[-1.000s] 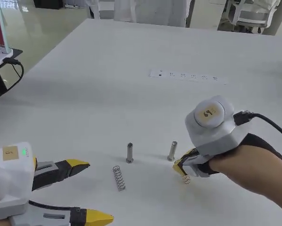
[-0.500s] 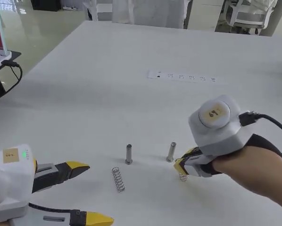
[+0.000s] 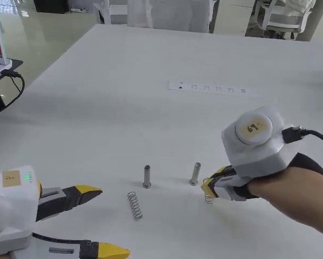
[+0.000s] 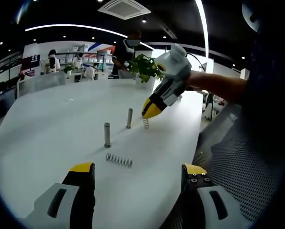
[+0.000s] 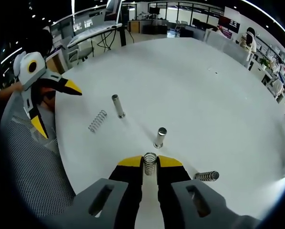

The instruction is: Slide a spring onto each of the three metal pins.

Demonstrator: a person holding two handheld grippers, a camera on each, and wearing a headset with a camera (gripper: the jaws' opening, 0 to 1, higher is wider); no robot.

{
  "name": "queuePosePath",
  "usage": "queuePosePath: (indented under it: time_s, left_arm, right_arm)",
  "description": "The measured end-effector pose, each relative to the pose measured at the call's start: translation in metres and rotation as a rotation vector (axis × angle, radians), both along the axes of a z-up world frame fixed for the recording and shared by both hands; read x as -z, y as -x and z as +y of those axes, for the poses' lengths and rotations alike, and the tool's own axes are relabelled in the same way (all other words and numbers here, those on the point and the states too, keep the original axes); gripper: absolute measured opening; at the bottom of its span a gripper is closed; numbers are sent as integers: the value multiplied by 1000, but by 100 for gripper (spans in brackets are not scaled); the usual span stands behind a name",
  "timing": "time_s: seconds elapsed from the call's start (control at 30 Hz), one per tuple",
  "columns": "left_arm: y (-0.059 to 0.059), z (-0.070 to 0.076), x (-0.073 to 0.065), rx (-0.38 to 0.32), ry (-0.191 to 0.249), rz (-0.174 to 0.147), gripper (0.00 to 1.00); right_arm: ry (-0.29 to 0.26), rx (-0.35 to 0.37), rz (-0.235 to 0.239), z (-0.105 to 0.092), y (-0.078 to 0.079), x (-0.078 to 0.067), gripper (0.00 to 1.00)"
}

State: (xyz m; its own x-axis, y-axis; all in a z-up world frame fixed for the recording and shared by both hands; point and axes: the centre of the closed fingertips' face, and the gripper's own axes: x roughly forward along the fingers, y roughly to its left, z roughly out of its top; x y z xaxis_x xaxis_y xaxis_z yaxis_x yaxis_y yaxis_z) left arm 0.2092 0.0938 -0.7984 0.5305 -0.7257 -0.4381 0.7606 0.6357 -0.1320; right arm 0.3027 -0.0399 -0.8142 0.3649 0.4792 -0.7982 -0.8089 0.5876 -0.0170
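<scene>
Left gripper low, fingers spread wide. Right gripper angled down, fingers pinching spring.

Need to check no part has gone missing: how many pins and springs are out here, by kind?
Metal pins: 2, both upright
Springs: 3, a held spring in the right gripper and two loose springs lying on the table
Total: 5

A long white power strip lies flat toward the far side of the broad white tabletop — off its left edge a black cable loops down, and a pale office chair stands beyond.
</scene>
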Motion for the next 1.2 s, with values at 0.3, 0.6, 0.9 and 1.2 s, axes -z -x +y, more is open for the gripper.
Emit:
queuePosePath:
  time_s: [0.3, 0.6, 0.9, 1.2]
  left_arm:
    - [0, 1, 1, -2, -1, 2, 70]
    - [0, 0, 1, -3, -2, 5, 70]
    - [-1, 1, 1, -3, -4, 7, 70]
    - [-2, 2, 0, -6, -1, 7, 70]
  right_arm:
    - [-33, -1, -18, 0, 1, -8, 8]
    - [-75, 0, -55, 0, 0, -20, 8]
    - [-119, 2, -89, 3, -3, -34, 8]
    - [-162, -3, -133, 8, -9, -49, 8]
